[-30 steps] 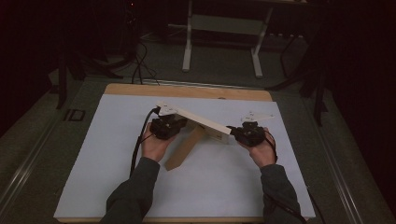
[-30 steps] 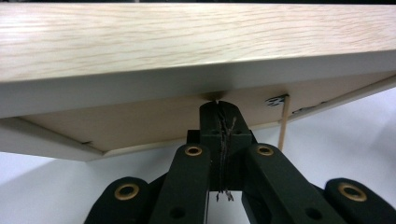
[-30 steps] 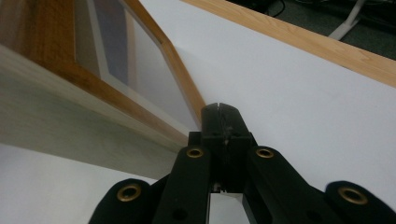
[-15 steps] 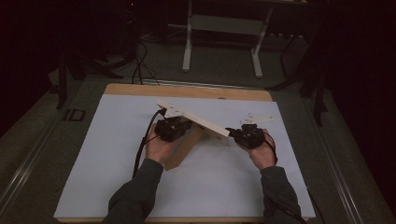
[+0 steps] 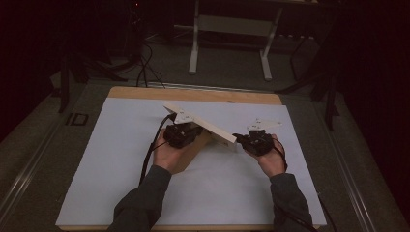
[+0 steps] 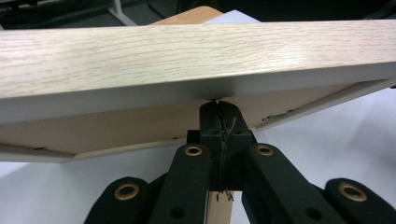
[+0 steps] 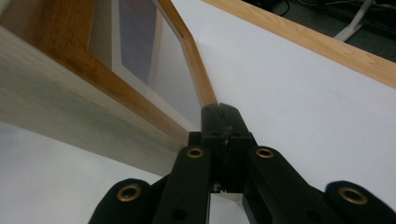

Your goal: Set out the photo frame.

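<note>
A wooden picture frame (image 5: pixel 203 126) stands tilted on the white sheet, with its light top side raised and a brown part sloping down under it. My left gripper (image 5: pixel 192 131) is tucked beneath the light side. In the left gripper view my gripper (image 6: pixel 218 105) has its jaws pressed together, tips against the underside of the frame (image 6: pixel 187 51). My right gripper (image 5: pixel 239 138) meets the frame's right end. In the right gripper view that gripper (image 7: pixel 220 109) is shut, tips at the corner of the brown frame (image 7: pixel 70 51) with its glass pane (image 7: pixel 140 60).
A white sheet (image 5: pixel 121 159) covers the wooden table, whose far edge (image 5: pixel 193 94) shows bare. Beyond it stand white table legs (image 5: pixel 196 43) and cables (image 5: pixel 142 67) on a dark floor. A black cable trails from the left gripper along the forearm.
My left gripper has shifted a little to the right under the frame. The frame and my right gripper have hardly moved.
</note>
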Demonstrator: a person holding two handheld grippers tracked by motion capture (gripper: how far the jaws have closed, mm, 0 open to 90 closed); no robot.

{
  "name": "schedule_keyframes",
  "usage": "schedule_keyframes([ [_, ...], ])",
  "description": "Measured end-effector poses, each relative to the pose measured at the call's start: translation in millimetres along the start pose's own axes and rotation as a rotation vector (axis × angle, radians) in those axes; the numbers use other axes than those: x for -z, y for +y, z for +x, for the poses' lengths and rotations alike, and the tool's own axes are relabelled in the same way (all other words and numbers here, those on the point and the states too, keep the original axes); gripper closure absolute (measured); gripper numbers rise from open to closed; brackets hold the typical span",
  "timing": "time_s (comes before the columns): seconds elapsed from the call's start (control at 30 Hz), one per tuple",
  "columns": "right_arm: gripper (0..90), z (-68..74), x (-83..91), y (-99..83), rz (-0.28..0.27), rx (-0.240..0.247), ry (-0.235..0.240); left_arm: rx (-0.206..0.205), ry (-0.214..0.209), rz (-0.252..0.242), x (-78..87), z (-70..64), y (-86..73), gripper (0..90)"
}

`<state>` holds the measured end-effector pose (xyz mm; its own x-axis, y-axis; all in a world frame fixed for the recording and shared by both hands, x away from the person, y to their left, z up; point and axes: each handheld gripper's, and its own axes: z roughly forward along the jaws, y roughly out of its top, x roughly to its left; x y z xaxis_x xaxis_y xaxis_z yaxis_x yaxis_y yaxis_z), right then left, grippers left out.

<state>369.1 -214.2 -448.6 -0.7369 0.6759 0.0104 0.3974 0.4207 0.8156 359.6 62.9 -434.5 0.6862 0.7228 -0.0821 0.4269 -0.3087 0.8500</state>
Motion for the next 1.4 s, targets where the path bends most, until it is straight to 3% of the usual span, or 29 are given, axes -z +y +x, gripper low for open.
schedule_keyframes([
  [0.97,90.0,12.4,2.8,-2.2,-0.003,0.032,0.023,-0.038,-0.005,0.026,-5.2,-9.2,3.9,90.0],
  [1.4,90.0,25.6,1.4,-0.7,-0.003,0.062,0.068,-0.028,0.002,0.025,-5.5,-5.3,3.8,90.0],
])
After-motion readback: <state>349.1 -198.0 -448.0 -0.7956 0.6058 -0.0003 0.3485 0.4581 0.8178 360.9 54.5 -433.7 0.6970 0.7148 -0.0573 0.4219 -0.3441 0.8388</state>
